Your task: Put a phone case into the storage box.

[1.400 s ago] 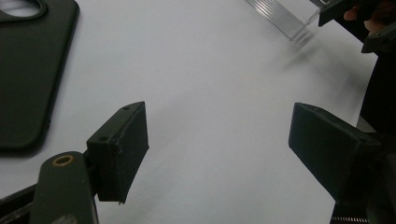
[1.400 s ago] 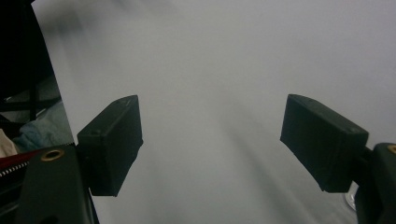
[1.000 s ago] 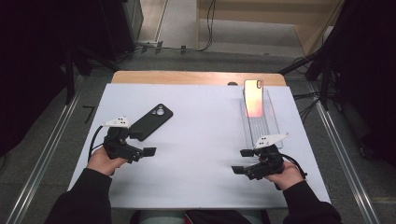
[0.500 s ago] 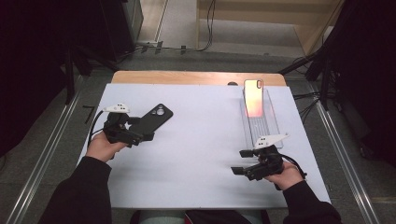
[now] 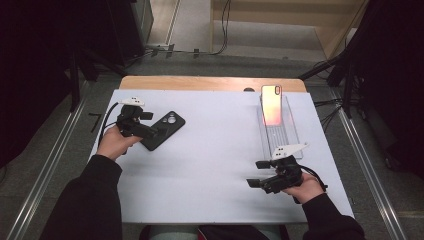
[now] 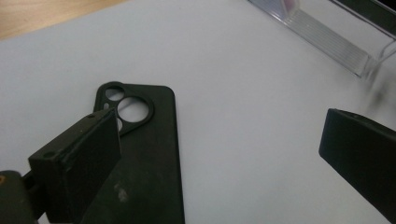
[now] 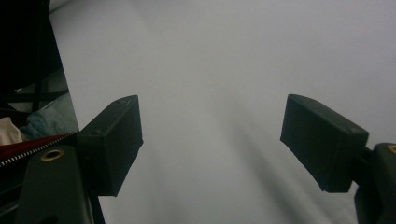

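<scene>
Black phone case [image 6: 140, 163], lower end cut off, lies under the left tool's [image 6: 224, 154] wide-apart jaws.

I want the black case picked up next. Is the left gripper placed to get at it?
Probably yes: the left gripper is open right over the black phone case, which lies flat with nothing in between.

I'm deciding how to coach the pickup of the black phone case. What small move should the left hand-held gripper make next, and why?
Probably shift the left hand-held gripper sideways to straddle the black phone case, then lower and close. Its jaws stand wide open and empty; one jaw hangs over the case's edge, the other over bare white table.
</scene>
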Demonstrator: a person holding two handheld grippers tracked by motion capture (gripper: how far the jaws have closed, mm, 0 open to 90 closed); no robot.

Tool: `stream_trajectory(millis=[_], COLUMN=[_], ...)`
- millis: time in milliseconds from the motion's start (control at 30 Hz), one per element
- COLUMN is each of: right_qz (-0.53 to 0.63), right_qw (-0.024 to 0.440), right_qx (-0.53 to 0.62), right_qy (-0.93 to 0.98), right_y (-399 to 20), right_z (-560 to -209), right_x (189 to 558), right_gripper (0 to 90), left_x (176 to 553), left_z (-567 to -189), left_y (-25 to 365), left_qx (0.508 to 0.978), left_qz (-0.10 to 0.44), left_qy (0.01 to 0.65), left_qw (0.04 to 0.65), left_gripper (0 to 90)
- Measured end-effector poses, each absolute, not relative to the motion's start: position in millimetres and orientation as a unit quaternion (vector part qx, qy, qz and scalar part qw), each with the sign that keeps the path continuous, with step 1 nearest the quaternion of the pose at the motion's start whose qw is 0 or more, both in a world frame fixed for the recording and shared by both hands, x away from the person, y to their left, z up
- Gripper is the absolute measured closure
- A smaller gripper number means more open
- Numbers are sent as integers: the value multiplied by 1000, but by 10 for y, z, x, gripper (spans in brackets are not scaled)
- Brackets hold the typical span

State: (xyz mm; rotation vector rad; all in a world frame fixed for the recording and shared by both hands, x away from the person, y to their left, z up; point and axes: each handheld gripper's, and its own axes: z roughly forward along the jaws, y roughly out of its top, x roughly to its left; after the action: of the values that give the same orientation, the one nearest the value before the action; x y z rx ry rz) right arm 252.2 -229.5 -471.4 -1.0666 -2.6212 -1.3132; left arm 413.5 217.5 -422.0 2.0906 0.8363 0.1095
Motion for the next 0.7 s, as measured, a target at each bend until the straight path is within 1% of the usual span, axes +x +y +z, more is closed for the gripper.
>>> stream_trajectory(millis=[367,700], right_qz=[-423,-423], right_qw=[11,14], right_qx=[-343,-349], right_qy=[-839,-837], right_y=[-2309,-2337], right_z=[-4717,-4728], right_x=[2515,2498], right_gripper=[188,188], left_x=[4378,4446], left_z=[-4269,-4374], left_y=[2103,2101], left_qx=[840,845], left_qz=[56,63], left_qy=[340,344], left_qw=[420,404], left_gripper=[0,0])
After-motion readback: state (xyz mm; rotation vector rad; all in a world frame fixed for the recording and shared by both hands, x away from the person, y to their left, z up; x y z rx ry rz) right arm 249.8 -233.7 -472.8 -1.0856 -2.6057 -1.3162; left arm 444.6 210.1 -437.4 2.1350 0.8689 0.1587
